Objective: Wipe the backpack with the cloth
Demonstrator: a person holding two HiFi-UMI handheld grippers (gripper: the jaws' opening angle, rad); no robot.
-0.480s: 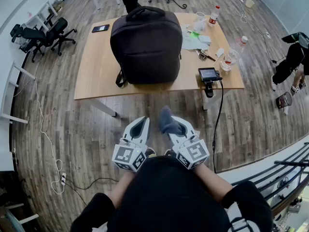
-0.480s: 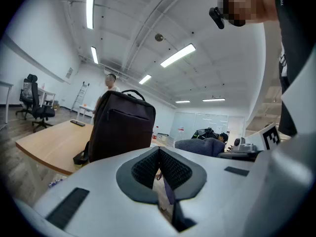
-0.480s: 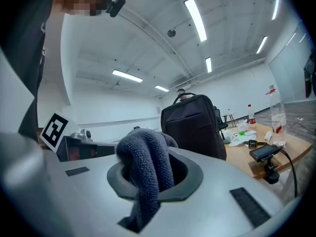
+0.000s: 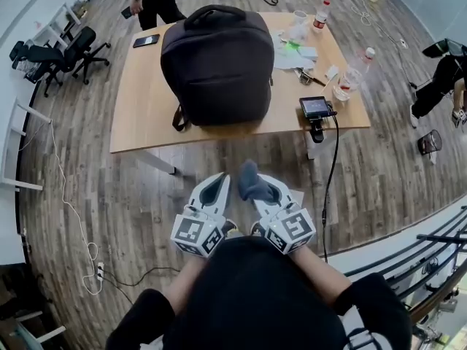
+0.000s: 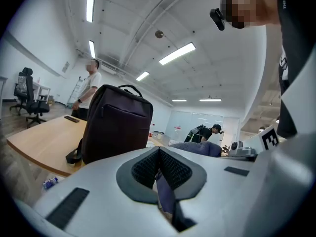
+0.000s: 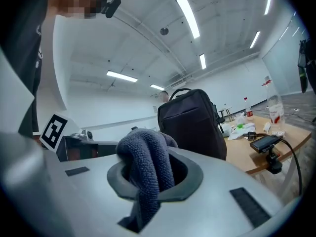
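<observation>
Out in front of the chest, well short of the table (image 4: pixel 139 119): holding both grippers level and side by side above the wooden floor. Gripping the cloth (image 6: pixel 143 167) in the right gripper (image 4: pixel 257 188), with jaws clamped on its bunched grey-blue folds and a tail trailing down behind the pads. Showing the left gripper (image 4: pixel 216 188) shut tight, pad against pad, with no real load in it. Looking across to the backpack (image 4: pixel 215 64): dark, upright on the tabletop, handle up, well apart from both grippers. No contact yet, so call this the approach, with the cloth secured and the wiping not begun. Next, most likely: closing the gap to the table, then laying the cloth's bulge against the near face of the backpack, perhaps steadying the bag with the left. Worth minding the small screen (image 4: pixel 315 108) at the table's near right edge on the way in.
</observation>
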